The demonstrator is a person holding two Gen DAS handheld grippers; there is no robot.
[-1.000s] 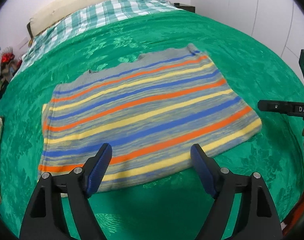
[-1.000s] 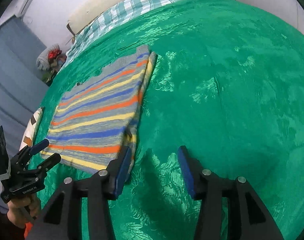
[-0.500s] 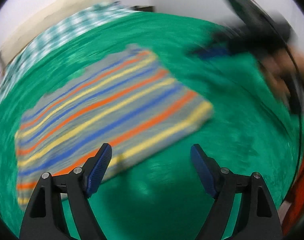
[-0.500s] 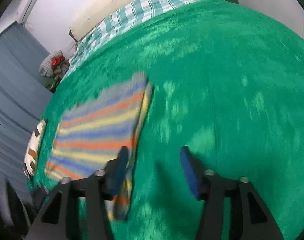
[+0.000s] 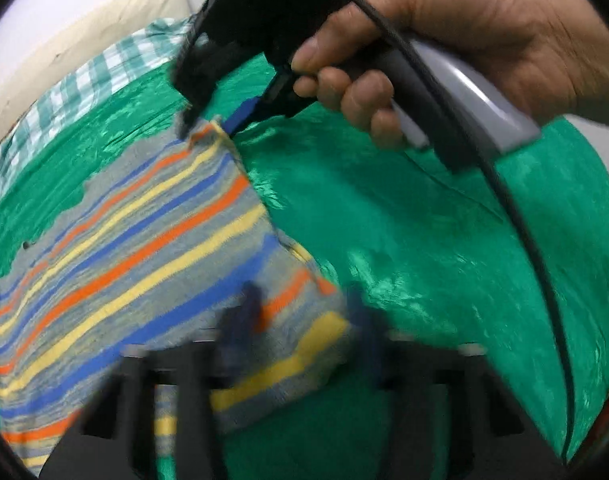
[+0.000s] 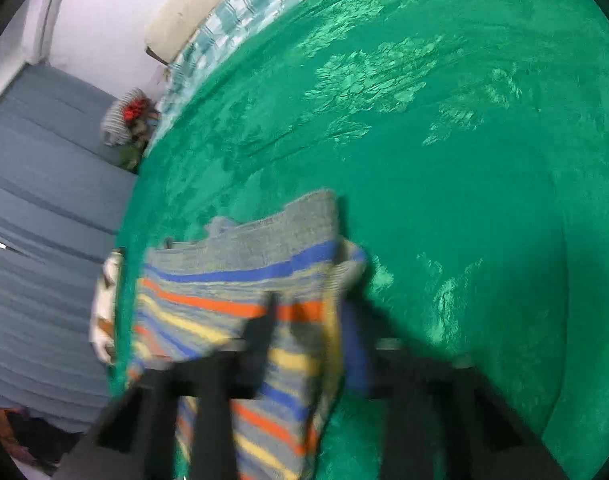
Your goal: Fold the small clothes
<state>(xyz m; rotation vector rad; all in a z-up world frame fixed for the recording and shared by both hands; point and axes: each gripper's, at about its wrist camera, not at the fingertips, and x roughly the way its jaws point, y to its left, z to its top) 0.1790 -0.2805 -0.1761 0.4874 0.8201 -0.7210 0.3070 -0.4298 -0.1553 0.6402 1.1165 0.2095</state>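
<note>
the striped garment (image 5: 136, 248) lies flat on the green bedspread (image 5: 404, 240), filling the lower left of the left wrist view. the left claw (image 5: 300, 328) is closing on its near right corner, cloth between the blurred pads. the right claw (image 6: 308, 332) is closing on the far corner, seen at upper centre from the left. step in hand: grasping one edge. next, i judge, lift both corners together and carry them across.

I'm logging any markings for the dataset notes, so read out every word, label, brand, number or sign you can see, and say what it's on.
None can be read in either view.
Black handheld right gripper: no lettering legible, blurred.
Grey knitted garment with blue, orange and yellow stripes: no tag or print shows.
Green patterned bedspread: leaf pattern only, no text.
</note>
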